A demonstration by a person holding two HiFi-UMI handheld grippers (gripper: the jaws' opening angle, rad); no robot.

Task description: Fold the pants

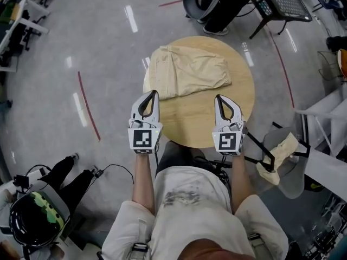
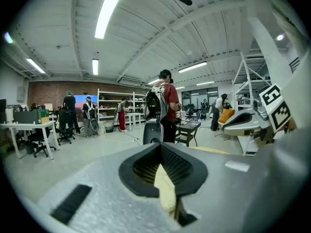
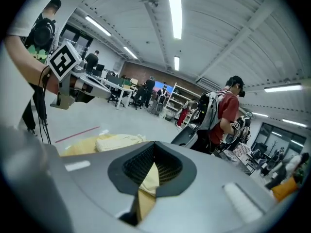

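Pants (image 1: 187, 71) lie as a folded, lumpy bundle on the far-left part of the round tabletop (image 1: 211, 121). Their left & far edges sit right at the rim; can't tell if any cloth hangs over it. Both claws hover by the near edge, well apart from the cloth. Left claw (image 1: 154, 94) is clenched w/ nothing in it. Right claw (image 1: 218, 98) is the same, clenched & empty. The pale sliver seen thru each loop in the gripper views looks like tabletop beyond, not sth pinched.

Fold looks done or nearly so, imo. What could go wrong from here:

- Bundle is puffy, top layer not pressed flat, so it may spring open or slump if left as is.
- It sits at the rim, so any tidy-up nudge toward the far left could slide it off the tabletop.
- Both claws are clenched, so going back in for another fold w/o opening first would just shove the cloth & wreck the layers.
- Grabbing only the top layer would peel the fold apart instead of moving the whole bundle.
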